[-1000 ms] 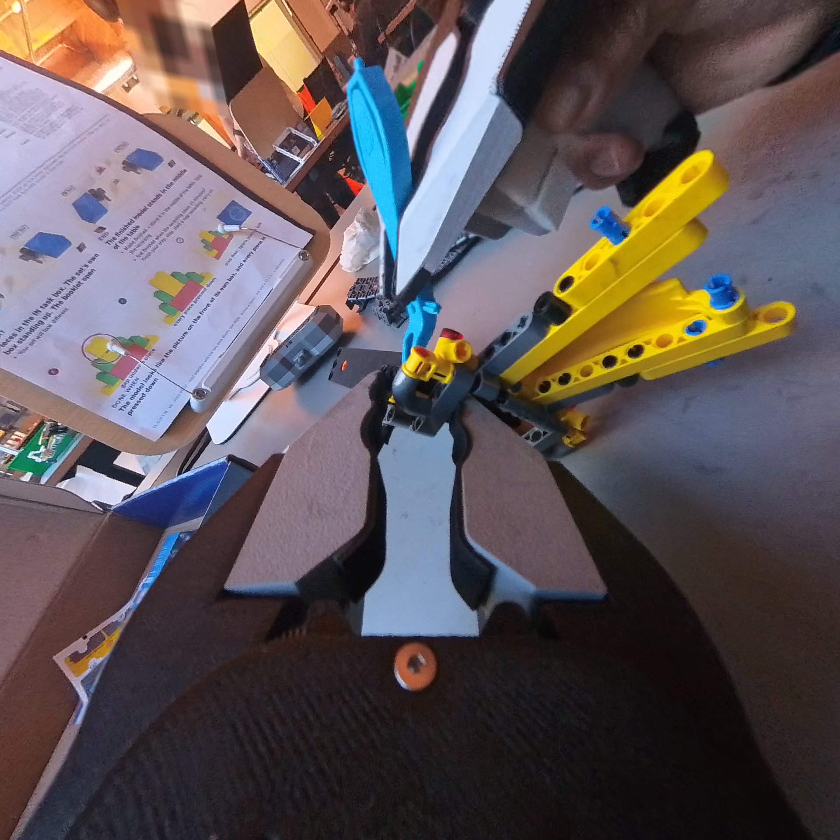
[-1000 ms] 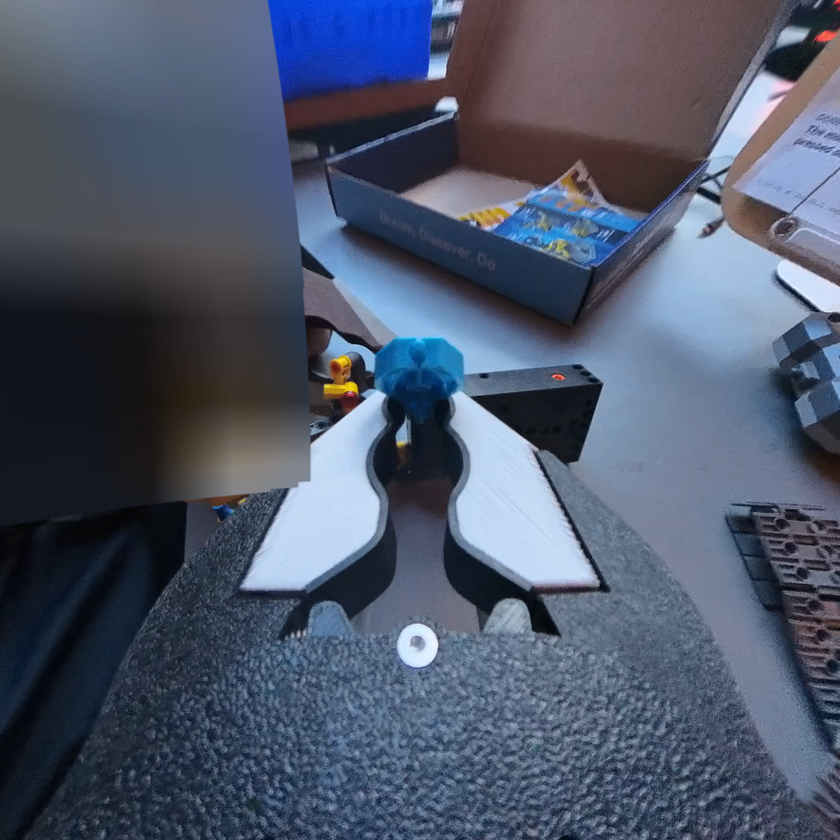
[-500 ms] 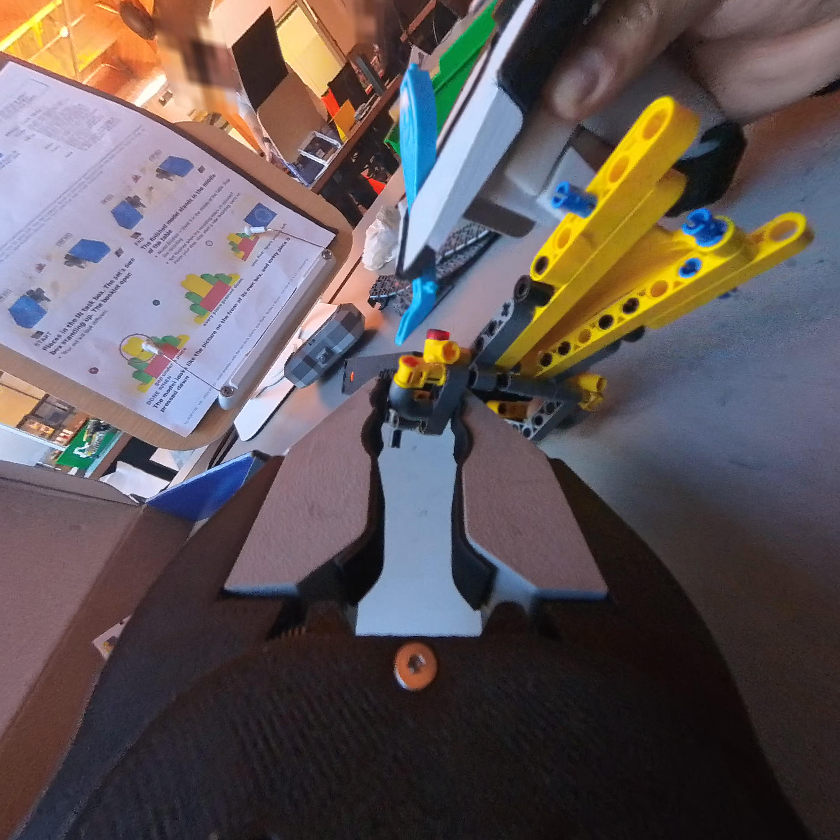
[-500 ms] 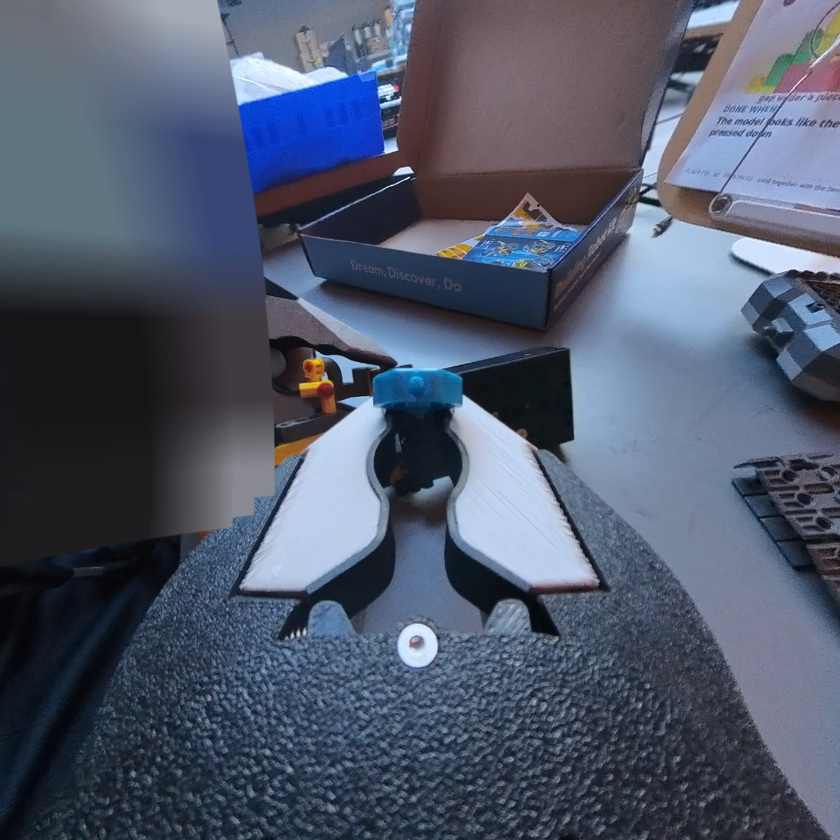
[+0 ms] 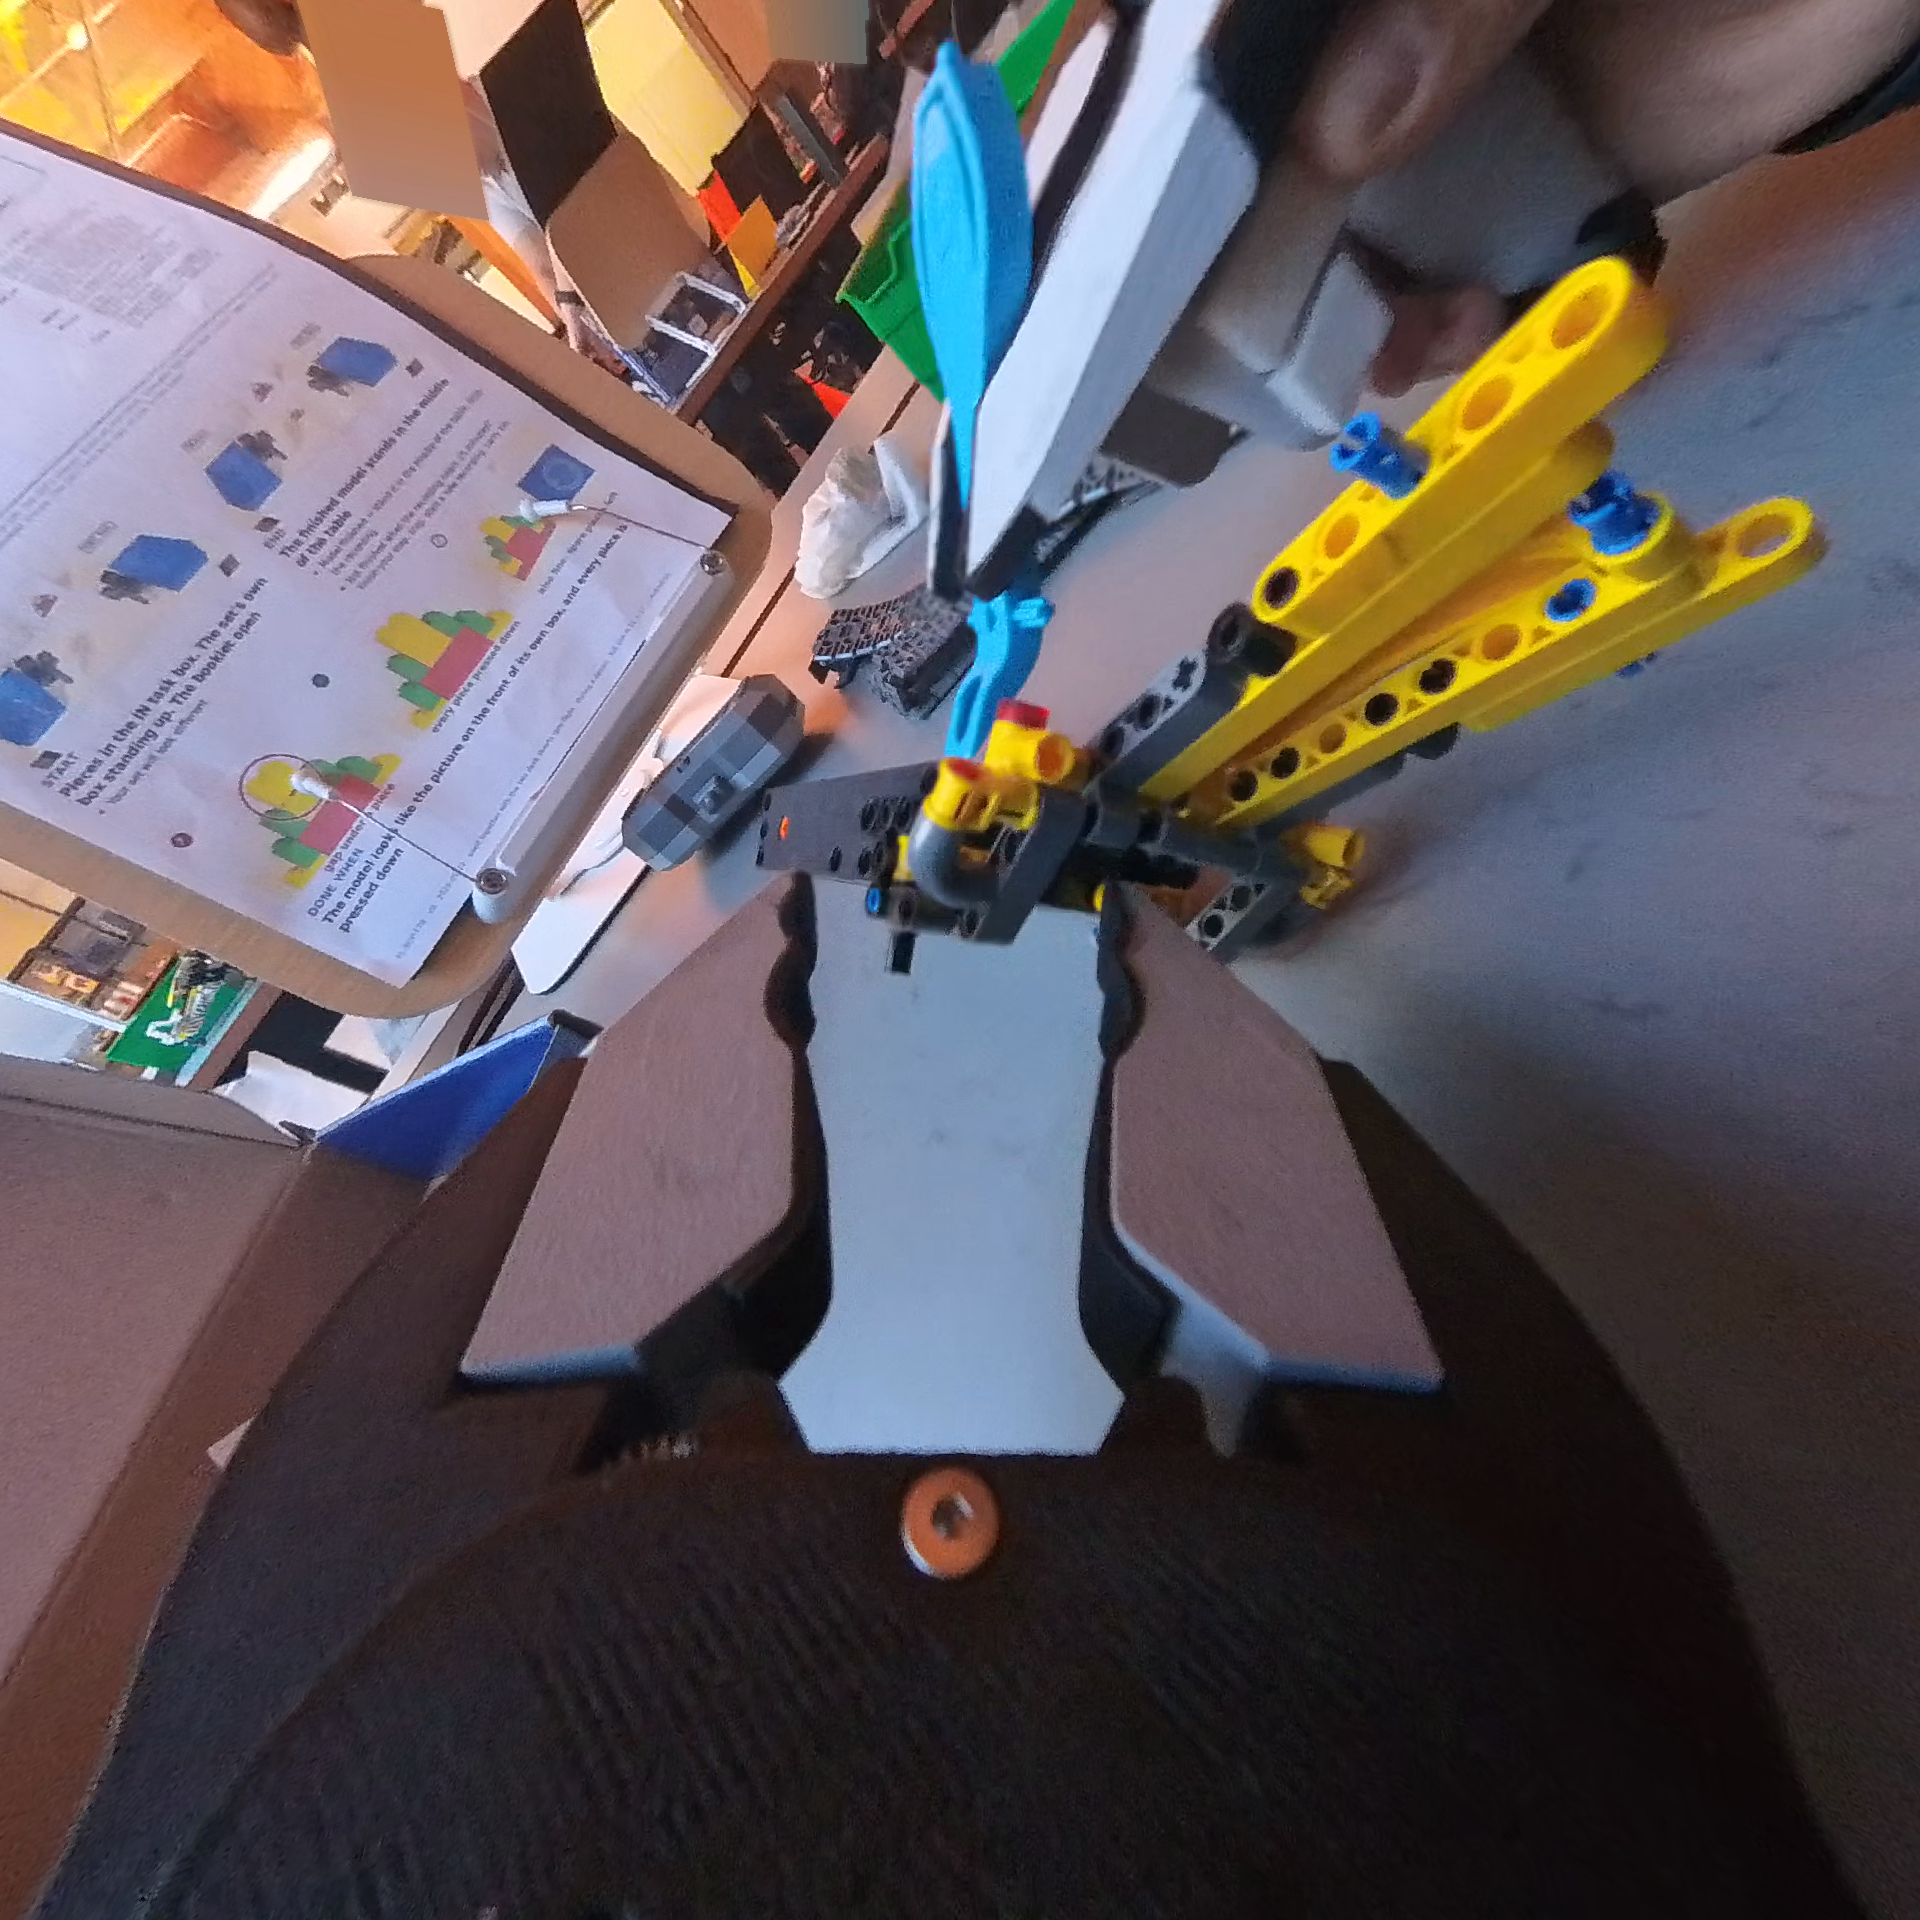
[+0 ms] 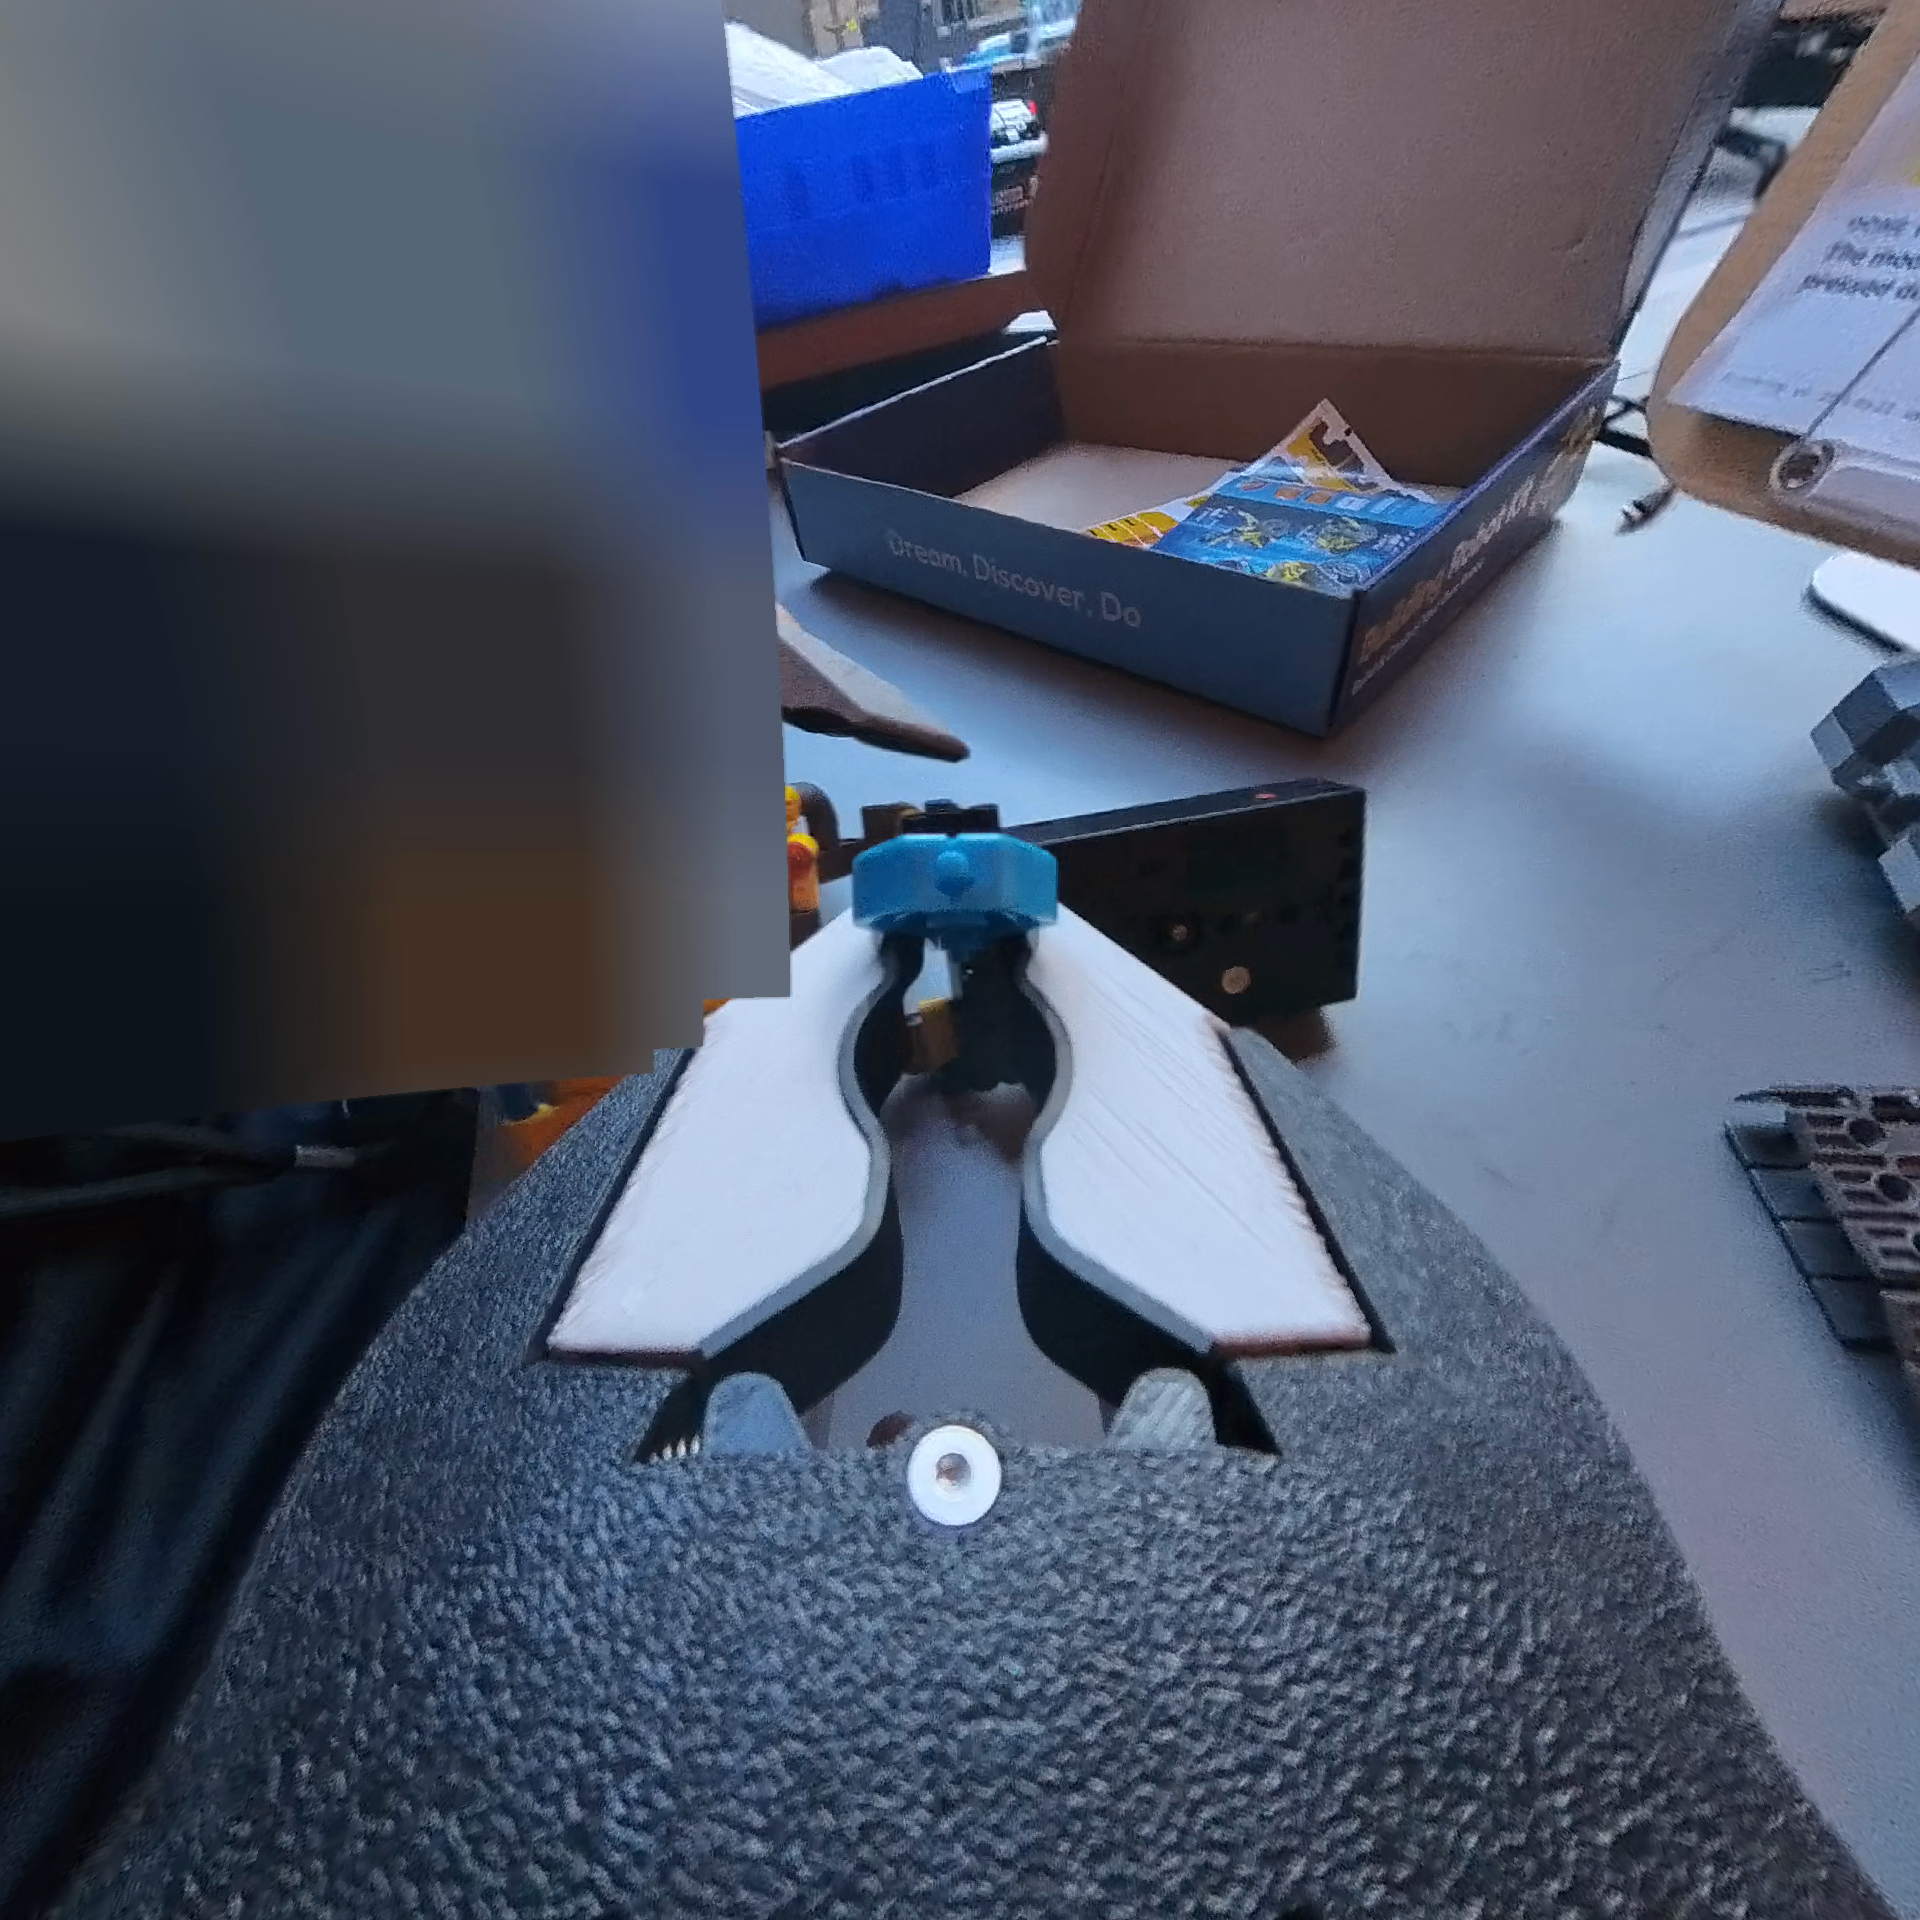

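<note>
The left gripper [image 5: 951, 914], at the centre of the left wrist view, had its two brown fingers [image 5: 665, 1174] set apart, their tips bracketing the dark grey end of a yellow-and-grey building-toy model [image 5: 1299, 727] on the grey table [image 5: 1558, 1143]; whether the tips actually pressed on it could not be told. The model's yellow perforated beams fanned toward the upper right of the frame, with small blue pins near their ends. Above it, the right gripper [image 5: 961, 582], held in a person's hand [image 5: 1455, 94] at the top right, was clamped on a blue propeller piece [image 5: 971, 260], its lower blade just above the model's yellow-and-red connectors. In the right wrist view the white fingers [image 6: 748, 1164] pinched that piece at centre frame, a black perforated block [image 6: 1226, 894] just behind it. An open cardboard box [image 6: 1195, 623] holding a printed booklet [image 6: 1278, 509] sat at upper right. An instruction sheet on a wooden board [image 5: 343, 623] filled the left wrist view's upper left.
</note>
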{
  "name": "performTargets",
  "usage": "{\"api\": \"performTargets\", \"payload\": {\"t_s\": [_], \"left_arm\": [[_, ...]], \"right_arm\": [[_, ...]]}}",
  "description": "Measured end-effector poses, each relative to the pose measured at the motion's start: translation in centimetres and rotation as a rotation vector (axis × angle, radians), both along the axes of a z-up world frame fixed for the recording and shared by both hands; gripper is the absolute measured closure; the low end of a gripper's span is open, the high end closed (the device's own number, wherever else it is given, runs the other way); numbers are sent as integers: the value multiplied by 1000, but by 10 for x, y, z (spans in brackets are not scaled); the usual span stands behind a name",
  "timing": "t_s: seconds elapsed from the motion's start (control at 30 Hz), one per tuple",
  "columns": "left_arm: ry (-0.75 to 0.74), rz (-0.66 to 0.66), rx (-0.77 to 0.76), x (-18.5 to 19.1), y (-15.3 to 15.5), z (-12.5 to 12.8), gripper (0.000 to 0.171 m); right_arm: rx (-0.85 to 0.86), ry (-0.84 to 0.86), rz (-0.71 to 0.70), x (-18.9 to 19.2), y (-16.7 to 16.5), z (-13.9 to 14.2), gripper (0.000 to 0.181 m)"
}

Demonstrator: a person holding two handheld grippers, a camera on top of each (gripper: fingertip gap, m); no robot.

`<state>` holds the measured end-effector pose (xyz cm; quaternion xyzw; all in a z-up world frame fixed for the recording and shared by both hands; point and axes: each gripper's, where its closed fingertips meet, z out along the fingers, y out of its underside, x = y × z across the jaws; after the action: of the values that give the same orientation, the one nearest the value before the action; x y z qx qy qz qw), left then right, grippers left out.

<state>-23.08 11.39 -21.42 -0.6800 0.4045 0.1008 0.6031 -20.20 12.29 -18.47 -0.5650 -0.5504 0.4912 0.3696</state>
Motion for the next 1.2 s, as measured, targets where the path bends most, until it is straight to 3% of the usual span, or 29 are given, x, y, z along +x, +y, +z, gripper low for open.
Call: {"api": "performTargets", "payload": {"t_s": [0.23, 0.37, 0.53, 0.67, 0.83, 1.03, 1.2], "left_arm": [[66, -54, -2, 4, 1, -5, 120], [132, -98, -55, 2, 6, -14, 113], [98, -357, -211, -7, 3, -6, 107], [32, -580, -417, -1, 7, 13, 79], [417, -687, -452, 1, 40, 5, 89], [761, -773, -467, 0, 69, -4, 91], [921, -864, -540, 6, 64, -33, 96]], "right_arm": [[76, -40, -67, 5, -9, -16, 173], [63, 2, -106, 10, -7, -9, 173], [-11, 20, -130, 13, -4, -8, 173], [-55, 34, -115, 15, -4, -6, 173], [-105, 48, -77, 19, -1, -4, 173], [-93, 39, 32, 25, -8, -5, 173], [-82, 9, 69, 31, -8, -10, 172]]}}
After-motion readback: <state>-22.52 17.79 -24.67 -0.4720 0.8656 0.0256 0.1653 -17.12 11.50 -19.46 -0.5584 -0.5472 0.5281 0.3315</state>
